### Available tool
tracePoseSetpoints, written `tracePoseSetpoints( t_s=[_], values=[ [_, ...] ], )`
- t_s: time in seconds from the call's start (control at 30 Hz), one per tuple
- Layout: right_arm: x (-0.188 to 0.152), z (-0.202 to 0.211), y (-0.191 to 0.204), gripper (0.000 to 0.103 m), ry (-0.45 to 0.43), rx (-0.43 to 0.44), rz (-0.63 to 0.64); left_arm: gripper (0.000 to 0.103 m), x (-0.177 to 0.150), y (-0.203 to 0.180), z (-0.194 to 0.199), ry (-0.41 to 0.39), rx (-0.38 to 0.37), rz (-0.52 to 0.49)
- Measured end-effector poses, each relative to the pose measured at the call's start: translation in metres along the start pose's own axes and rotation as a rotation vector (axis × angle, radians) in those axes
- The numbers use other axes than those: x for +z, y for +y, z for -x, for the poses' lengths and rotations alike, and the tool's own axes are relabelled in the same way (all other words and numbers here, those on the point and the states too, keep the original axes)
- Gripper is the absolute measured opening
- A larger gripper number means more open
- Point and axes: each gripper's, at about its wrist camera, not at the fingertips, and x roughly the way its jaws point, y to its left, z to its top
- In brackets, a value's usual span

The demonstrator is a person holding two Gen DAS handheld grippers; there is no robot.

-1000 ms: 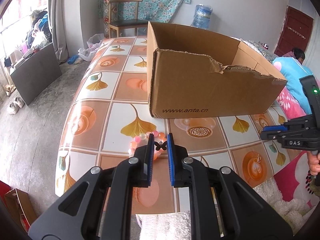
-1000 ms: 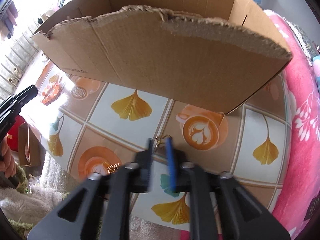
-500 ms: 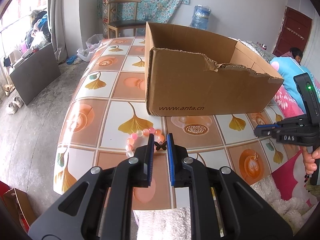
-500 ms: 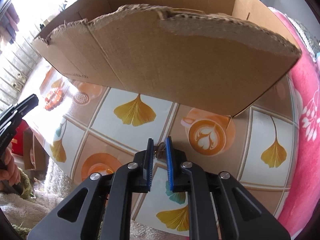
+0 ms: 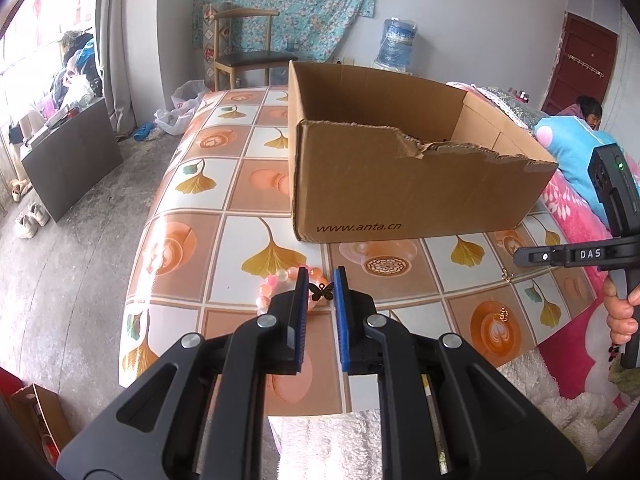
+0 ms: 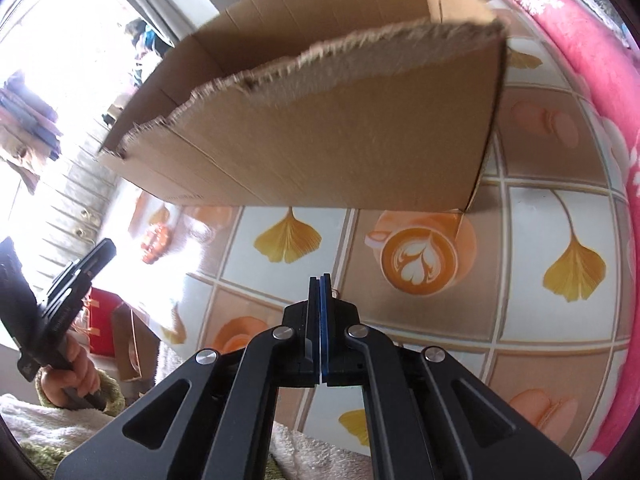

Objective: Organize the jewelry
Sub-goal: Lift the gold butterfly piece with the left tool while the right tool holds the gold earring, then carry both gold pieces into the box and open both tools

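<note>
My left gripper (image 5: 320, 280) is shut on a small black butterfly charm (image 5: 322, 292), held just above a pink and orange bead bracelet (image 5: 272, 288) on the tiled table (image 5: 224, 200). At the table's right, my right gripper (image 5: 517, 258) has its pads pressed together, and a small gold earring (image 5: 509, 276) dangles just under its tip. In the right wrist view the right gripper (image 6: 320, 280) hides most of that earring. A second gold earring (image 5: 503, 314) lies on a coffee-cup tile. The open cardboard box (image 5: 400, 184) stands behind both grippers.
A pink blanket (image 5: 572, 216) borders the table's right side and a white towel (image 5: 320, 440) its near edge. A chair (image 5: 248, 56) and a water bottle (image 5: 396, 44) stand at the far wall. A person (image 5: 588, 108) sits at the back right.
The right gripper's jaws closed around the gold earring, then it rose slightly and rolled, so the box looks tilted. The left gripper kept still with the butterfly charm.
</note>
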Motion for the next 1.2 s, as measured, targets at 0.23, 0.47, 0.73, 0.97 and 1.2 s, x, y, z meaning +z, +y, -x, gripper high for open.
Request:
tracePoseSetpoints(
  t_s=[0.23,0.47,0.73,0.97,1.2],
  values=[
    [-0.025,0.012,0.024,0.028,-0.011,-0.087,0.158,0.012,-0.009,-0.018,-0.007,0.036,-0.044,-0.035],
    [-0.049,-0.014,0.062,0.03,0.011,-0.124,0.316,0.012,-0.017,-0.04,-0.019,0.087,-0.09,-0.074],
    [-0.049,-0.021,0.071,0.003,-0.006,-0.128,0.352,0.012,-0.015,-0.044,-0.018,0.082,-0.071,-0.086],
    [-0.038,0.015,0.052,0.002,-0.065,0.014,0.223,0.012,-0.008,-0.038,-0.009,0.064,-0.05,-0.085],
    [-0.009,0.081,0.067,0.002,-0.24,0.074,0.25,0.012,0.021,-0.034,0.028,-0.055,-0.035,-0.106]
  ],
)
